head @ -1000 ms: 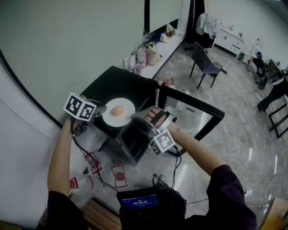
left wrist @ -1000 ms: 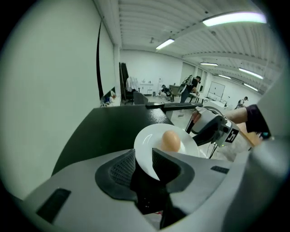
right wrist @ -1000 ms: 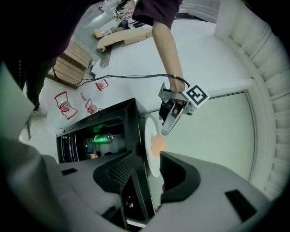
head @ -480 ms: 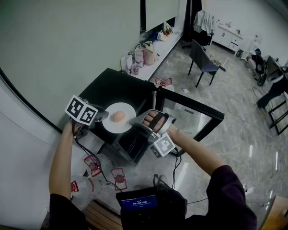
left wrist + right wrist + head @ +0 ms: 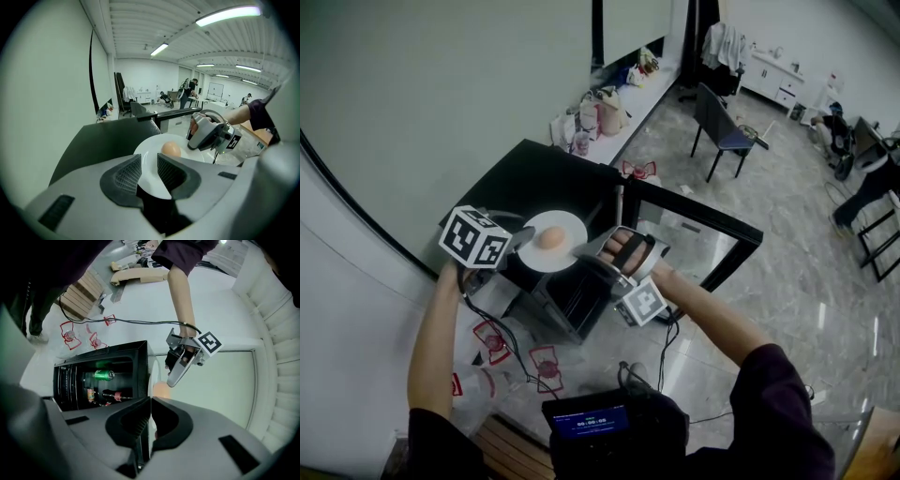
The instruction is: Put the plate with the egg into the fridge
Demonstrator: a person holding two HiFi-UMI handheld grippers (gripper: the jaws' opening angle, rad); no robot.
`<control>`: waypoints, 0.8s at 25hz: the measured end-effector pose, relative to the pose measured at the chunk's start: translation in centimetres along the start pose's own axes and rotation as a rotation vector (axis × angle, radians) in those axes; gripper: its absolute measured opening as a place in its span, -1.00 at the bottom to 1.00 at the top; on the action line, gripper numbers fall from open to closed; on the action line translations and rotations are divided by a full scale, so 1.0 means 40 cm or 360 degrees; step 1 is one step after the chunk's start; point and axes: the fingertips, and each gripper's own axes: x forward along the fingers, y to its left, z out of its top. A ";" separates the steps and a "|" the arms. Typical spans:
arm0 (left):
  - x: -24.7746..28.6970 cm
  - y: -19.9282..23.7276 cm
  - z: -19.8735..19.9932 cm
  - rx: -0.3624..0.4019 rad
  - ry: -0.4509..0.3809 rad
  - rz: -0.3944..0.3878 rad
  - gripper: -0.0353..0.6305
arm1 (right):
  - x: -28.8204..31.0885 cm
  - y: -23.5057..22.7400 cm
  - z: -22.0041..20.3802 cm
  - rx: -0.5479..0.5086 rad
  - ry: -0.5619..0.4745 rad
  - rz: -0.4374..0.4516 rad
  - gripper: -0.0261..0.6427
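We log a pale, plain wall [image 5: 441, 84] on the left, cut by 1 dark vertical strip [image 5: 596, 33]. The floor [image 5: 787, 281] is glossy grey, marble-look, and throws back the light. A low white ledge [image 5: 649, 101] runs along the wall and carries a clutter of bags [image 5: 602, 111]. 1 dark chair [image 5: 724, 131] stands out on the floor. White cabinets [image 5: 778, 80] line the far wall, with hanging clothes [image 5: 724, 42] near them. The ceiling [image 5: 140, 28] is ribbed white, lit by long strip lights [image 5: 227, 15] (we count at least 4). Wooden slats [image 5: 502, 441] show at the near edge.
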 end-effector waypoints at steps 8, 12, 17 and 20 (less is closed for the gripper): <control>-0.042 -0.132 0.082 0.0168 -0.0318 0.0104 -0.60 | -0.080 -0.031 -0.005 0.0029 0.0108 -0.0134 -0.87; -0.043 -0.213 0.111 0.0270 -0.0435 0.0211 -0.60 | -0.131 0.001 -0.018 0.0037 0.0149 -0.0144 -0.87; -0.045 -0.363 0.175 0.0320 -0.0665 0.0336 -0.60 | -0.228 0.033 -0.043 0.0106 0.0162 -0.0201 -0.87; -0.017 -0.453 0.198 0.0299 -0.0805 0.0401 -0.60 | -0.286 0.066 -0.080 0.0206 0.0172 -0.0220 -0.87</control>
